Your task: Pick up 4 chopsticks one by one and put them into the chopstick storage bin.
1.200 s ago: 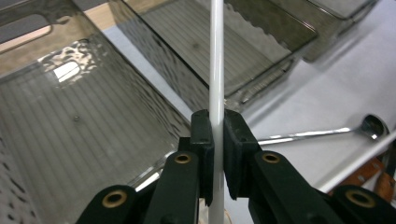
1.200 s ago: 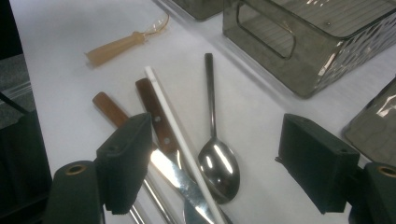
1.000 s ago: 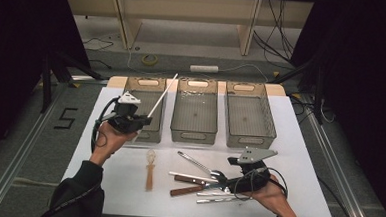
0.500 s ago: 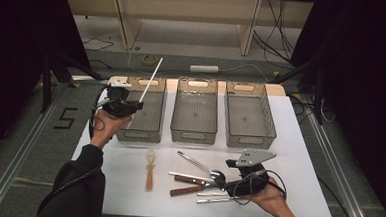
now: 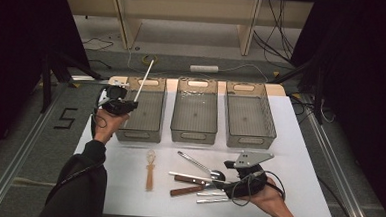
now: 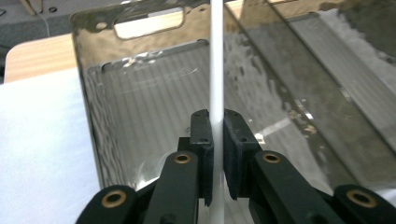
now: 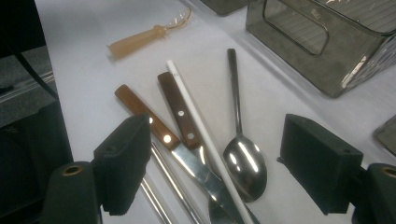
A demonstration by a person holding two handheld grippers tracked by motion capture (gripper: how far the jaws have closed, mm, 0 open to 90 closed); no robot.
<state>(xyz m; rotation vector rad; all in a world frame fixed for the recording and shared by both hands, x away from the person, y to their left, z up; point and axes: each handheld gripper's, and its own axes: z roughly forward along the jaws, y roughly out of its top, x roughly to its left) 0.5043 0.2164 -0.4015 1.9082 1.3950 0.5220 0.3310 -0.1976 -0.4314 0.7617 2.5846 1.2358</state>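
My left gripper (image 5: pixel 127 105) is shut on a long white stick (image 5: pixel 145 79) that slants up and away over the left smoky bin (image 5: pixel 138 133). In the left gripper view the pads (image 6: pixel 202 135) pinch the white stick (image 6: pixel 216 56) above the bin's ribbed floor (image 6: pixel 154 121). My right gripper (image 5: pixel 227 184) stands open low over a pile of cutlery at the table's front. Between and ahead of its jaws (image 7: pixel 219 163) lie a steel spoon (image 7: pixel 245 158), two wooden-handled knives (image 7: pixel 140 109) and another white stick (image 7: pixel 196 116); nothing is gripped.
Two more smoky bins, middle (image 5: pixel 194 136) and right (image 5: pixel 252 139), stand side by side behind the cutlery. A tan plastic utensil (image 5: pixel 150 169) lies alone left of the pile. The white tabletop (image 5: pixel 298 159) ends at dark floor on both sides.
My left hand has carried the white stick back and a little left, to the left bin's near-left corner. The right gripper has stayed over the cutlery.
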